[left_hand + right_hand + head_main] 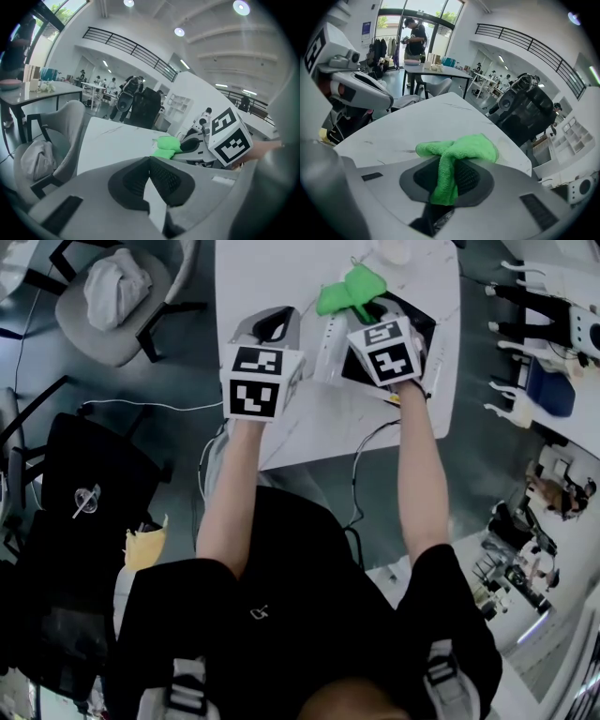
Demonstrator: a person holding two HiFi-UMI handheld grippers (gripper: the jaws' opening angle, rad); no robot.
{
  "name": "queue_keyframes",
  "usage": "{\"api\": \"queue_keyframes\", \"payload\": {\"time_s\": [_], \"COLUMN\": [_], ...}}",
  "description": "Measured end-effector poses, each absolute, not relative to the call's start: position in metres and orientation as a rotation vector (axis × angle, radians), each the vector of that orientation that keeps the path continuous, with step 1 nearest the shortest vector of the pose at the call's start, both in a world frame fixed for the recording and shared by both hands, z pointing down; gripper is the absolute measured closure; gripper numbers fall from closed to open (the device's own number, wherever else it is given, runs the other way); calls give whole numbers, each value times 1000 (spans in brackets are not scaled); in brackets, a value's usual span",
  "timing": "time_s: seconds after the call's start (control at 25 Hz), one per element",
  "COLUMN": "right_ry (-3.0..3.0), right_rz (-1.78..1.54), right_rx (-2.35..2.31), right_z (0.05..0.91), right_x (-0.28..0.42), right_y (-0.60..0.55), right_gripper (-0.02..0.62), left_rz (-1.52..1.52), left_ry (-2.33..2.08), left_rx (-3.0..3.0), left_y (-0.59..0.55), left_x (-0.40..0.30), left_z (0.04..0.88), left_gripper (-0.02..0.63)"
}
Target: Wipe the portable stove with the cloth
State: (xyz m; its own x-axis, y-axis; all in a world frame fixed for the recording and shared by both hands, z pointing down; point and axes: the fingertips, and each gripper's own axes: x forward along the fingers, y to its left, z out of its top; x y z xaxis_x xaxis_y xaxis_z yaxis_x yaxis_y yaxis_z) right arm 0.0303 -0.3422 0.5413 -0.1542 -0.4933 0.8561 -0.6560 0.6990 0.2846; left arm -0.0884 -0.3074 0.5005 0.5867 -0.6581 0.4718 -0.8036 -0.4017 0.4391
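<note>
Right gripper view shows the right claw [447, 161] pinching a bright green microfibre cloth [464, 147] just above the black portable stove [427, 334]. The left claw [149, 160], beside the stove, is pressed together and empty. Wiping seems hardly begun.

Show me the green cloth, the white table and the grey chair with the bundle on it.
Green fuzzy cloth [464, 149]: right gripper view, bunched upper fold.
White veined table [431, 119]: right gripper view, bare top.
Grey padded chair [89, 334]: head view, bare seat edge.
</note>
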Motion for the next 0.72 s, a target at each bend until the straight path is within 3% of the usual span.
{"api": "queue_keyframes", "payload": {"time_s": [0.4,0.72], "right_ry": [-1827,-1783], "right_rz": [333,270], "right_rx": [838,786], "right_z": [546,549], "right_x": [17,8], "right_y": [-287,-246], "right_gripper": [545,545], "left_rz": [340,350], "left_ry": [-1107,-1135], "left_rx": [2202,2211], "left_y": [-286,-279], "left_x": [-72,-68], "left_z": [510,508], "left_gripper": [607,607]}}
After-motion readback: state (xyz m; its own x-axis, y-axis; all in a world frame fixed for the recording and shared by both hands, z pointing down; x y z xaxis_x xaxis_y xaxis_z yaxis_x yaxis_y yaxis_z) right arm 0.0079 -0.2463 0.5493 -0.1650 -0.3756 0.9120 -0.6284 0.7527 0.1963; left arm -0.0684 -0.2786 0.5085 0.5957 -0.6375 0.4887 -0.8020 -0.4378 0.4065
